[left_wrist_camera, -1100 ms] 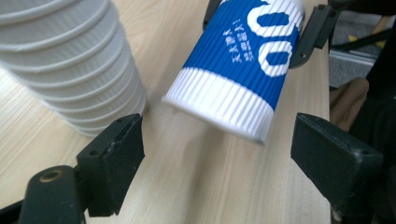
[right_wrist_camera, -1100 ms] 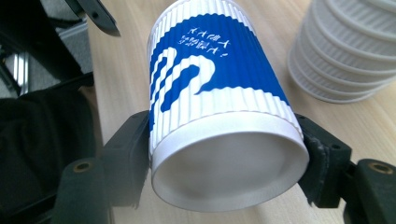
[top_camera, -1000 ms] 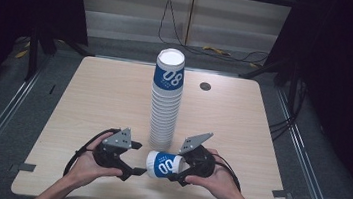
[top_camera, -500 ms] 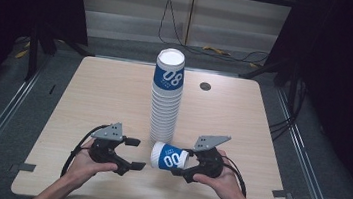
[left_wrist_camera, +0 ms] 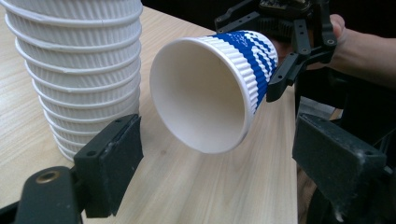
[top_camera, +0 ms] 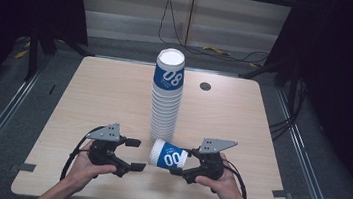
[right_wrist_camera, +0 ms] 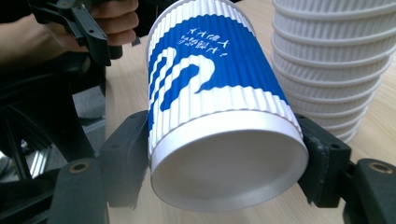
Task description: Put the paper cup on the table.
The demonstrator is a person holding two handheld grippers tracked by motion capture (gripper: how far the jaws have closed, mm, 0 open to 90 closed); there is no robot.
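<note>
Paper cup [top_camera: 168,154], blue and white, lies sideways above the table [top_camera: 90,89] just in front of the tall cup stack [top_camera: 167,96], its base clamped in the right gripper [top_camera: 181,161], while the left gripper [top_camera: 134,154] stands open beside it. From the left gripper view, the cup's mouth [left_wrist_camera: 201,95] faces its spread jaws, untouched. In the right gripper view, both pads press the cup's base [right_wrist_camera: 224,158].

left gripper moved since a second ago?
Yes. The left gripper has drawn left, away from the cup stack and the cup.
</note>
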